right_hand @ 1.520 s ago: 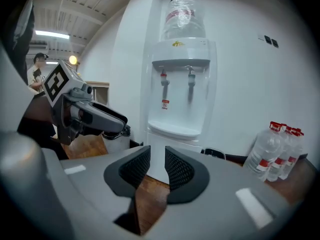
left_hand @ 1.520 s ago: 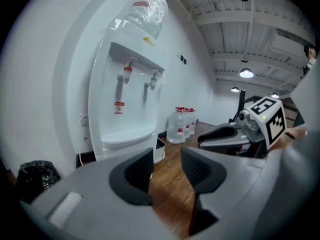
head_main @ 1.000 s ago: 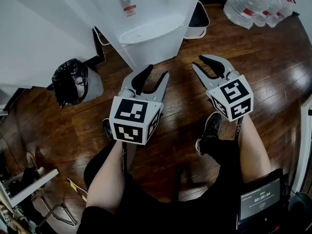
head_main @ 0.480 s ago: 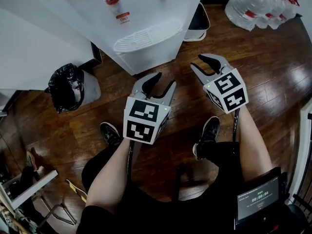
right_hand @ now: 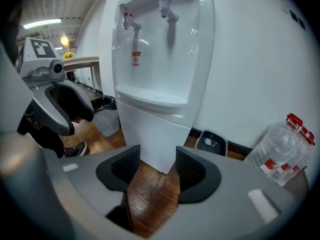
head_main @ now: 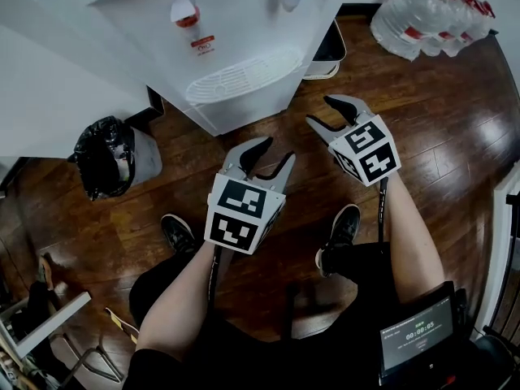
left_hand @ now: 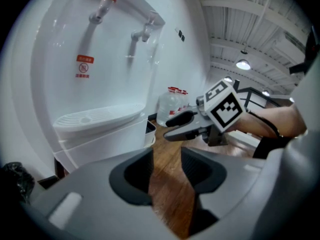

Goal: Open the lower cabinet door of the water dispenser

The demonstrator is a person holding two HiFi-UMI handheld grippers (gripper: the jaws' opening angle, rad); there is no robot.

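The water dispenser point(head_main: 244, 23) stands ahead of me in glossy white plastic, its smooth lower cabinet door point(right_hand: 152, 136) shut beneath a slotted drip tray point(head_main: 240, 75). My left claw point(head_main: 278, 149) gapes empty; my right claw point(head_main: 319, 110), just opening, holds nothing.

The water dispenser point(head_main: 244, 47) before me has a smooth, glossy white plastic shell. The floor point(head_main: 439, 128) is dark, polished wood. My right hand-held gripper point(head_main: 323, 110) is matt grey plastic, its pads point(right_hand: 191, 170) ribbed black.

Head view looked steeply down from above; both gripper views sat low, facing the nearby water dispenser point(head_main: 244, 96), all sharing its front.
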